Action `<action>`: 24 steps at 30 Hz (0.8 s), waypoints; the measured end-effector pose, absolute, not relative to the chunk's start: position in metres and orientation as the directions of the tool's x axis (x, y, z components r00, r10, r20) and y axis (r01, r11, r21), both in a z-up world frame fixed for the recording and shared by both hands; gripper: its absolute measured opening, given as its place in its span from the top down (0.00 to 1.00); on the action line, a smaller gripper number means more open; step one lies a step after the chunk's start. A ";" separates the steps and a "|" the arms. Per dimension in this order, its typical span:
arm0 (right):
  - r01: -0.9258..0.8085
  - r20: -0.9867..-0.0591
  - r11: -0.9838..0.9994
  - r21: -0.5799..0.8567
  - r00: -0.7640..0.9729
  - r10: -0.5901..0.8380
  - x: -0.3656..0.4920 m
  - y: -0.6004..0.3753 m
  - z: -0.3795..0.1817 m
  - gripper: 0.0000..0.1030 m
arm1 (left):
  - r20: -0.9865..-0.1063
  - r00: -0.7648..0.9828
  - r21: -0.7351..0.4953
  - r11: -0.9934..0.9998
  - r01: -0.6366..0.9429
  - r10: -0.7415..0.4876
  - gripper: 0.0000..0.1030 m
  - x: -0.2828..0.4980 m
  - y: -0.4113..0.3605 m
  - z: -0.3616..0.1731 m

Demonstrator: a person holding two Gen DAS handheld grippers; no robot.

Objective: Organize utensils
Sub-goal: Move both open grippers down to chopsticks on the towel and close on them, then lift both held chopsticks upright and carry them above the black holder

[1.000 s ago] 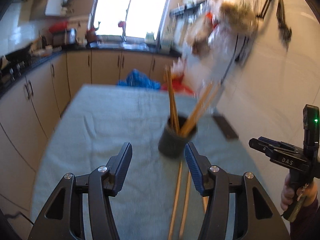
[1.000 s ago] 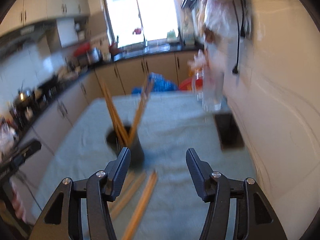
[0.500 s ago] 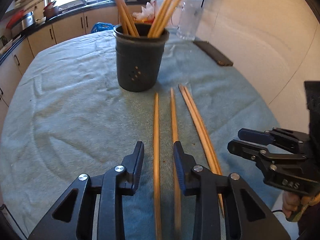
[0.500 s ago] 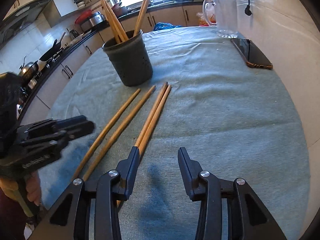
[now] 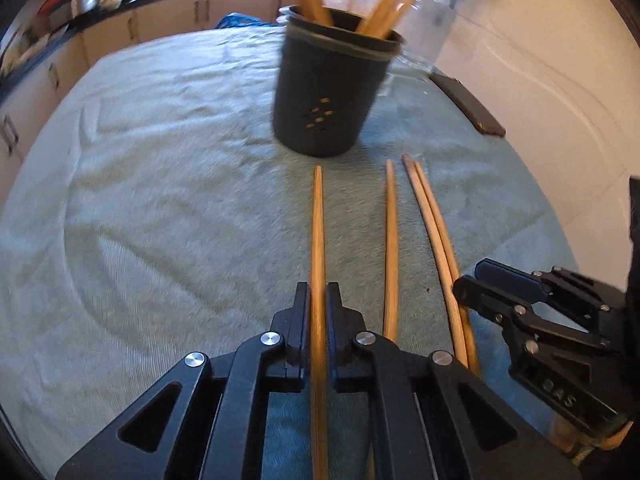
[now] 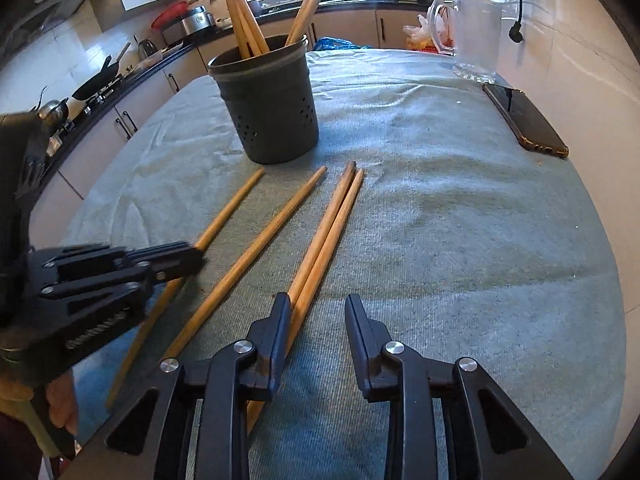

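Note:
Several wooden chopsticks lie on the green cloth in front of a dark holder [image 5: 328, 96] that has more chopsticks standing in it. My left gripper [image 5: 318, 300] is shut on the leftmost chopstick [image 5: 317, 224], low at the cloth. To its right lie a single chopstick [image 5: 391, 240] and a touching pair [image 5: 436, 232]. My right gripper [image 6: 318, 312] is open just above the cloth, its left finger beside the near end of the pair [image 6: 328, 232]. The holder [image 6: 270, 108] and my left gripper [image 6: 120, 268] also show in the right wrist view.
A dark phone [image 6: 524, 120] lies at the right edge of the cloth, near the white wall. A clear glass jug [image 6: 474, 36] stands behind it. Kitchen cabinets and a stove with pans run along the left and far side.
My left gripper has closed on the leftmost chopstick. My right gripper has held low by the pair and stayed open.

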State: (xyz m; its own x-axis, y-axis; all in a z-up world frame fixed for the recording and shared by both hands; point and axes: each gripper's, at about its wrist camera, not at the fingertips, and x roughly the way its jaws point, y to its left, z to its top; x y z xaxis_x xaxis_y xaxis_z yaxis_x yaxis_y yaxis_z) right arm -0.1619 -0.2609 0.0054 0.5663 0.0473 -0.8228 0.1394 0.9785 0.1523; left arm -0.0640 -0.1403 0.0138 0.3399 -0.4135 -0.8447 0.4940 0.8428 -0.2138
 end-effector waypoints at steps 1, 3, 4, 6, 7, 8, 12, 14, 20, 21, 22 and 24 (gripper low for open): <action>0.148 -0.825 0.977 0.152 0.564 0.043 -0.162 -0.263 0.005 0.72 | -0.840 0.334 -0.240 0.845 0.479 -0.428 0.93 -0.064 -0.135 0.013; 0.159 -0.826 0.973 0.168 0.561 0.050 -0.161 -0.267 0.003 0.72 | -0.831 0.330 -0.273 0.845 0.460 -0.448 0.93 -0.066 -0.127 0.013; 0.167 -0.830 0.972 0.168 0.555 0.048 -0.161 -0.269 0.002 0.72 | -0.825 0.327 -0.293 0.845 0.448 -0.460 0.93 -0.067 -0.125 0.012; 0.178 -0.832 0.970 0.164 0.554 0.039 -0.161 -0.270 0.001 0.75 | -0.814 0.315 -0.342 0.842 0.417 -0.487 0.93 -0.067 -0.117 0.010; 0.183 -0.834 0.971 0.155 0.551 0.029 -0.161 -0.270 0.002 0.77 | -0.809 0.309 -0.365 0.840 0.402 -0.499 0.93 -0.066 -0.115 0.009; 0.195 -0.838 0.972 0.132 0.545 0.005 -0.161 -0.270 0.002 0.78 | -0.806 0.304 -0.381 0.839 0.389 -0.507 0.93 -0.066 -0.115 0.006; 0.238 -0.850 0.969 0.068 0.523 -0.069 -0.167 -0.276 0.002 0.79 | -0.803 0.290 -0.426 0.841 0.333 -0.521 0.93 -0.067 -0.104 0.006; 0.261 -0.856 0.963 0.064 0.510 -0.082 -0.173 -0.283 0.003 0.84 | -0.806 0.289 -0.428 0.846 0.319 -0.517 0.92 -0.069 -0.101 0.005; 0.283 -0.864 0.956 0.085 0.498 -0.071 -0.191 -0.299 0.006 0.85 | -0.817 0.289 -0.414 0.857 0.306 -0.498 0.92 -0.071 -0.103 0.006; 0.280 -0.865 0.955 0.094 0.499 -0.061 -0.191 -0.300 0.006 0.85 | -0.822 0.284 -0.413 0.860 0.300 -0.494 0.92 -0.071 -0.102 0.006; 0.273 -0.867 0.956 0.105 0.496 -0.046 -0.190 -0.303 0.006 0.85 | -0.827 0.279 -0.411 0.863 0.294 -0.489 0.92 -0.071 -0.102 0.007; 0.270 -0.871 0.955 0.120 0.490 -0.028 -0.187 -0.305 0.006 0.85 | -0.837 0.273 -0.400 0.870 0.289 -0.475 0.92 -0.070 -0.103 0.010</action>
State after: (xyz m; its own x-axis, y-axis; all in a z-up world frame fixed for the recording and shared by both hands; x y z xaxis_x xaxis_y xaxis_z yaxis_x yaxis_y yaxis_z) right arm -0.1870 -0.3051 0.0065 0.4896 -0.0283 -0.8715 0.2696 0.9554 0.1204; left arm -0.0697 -0.1027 0.0099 0.2731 -0.4751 -0.8365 0.2890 0.8699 -0.3997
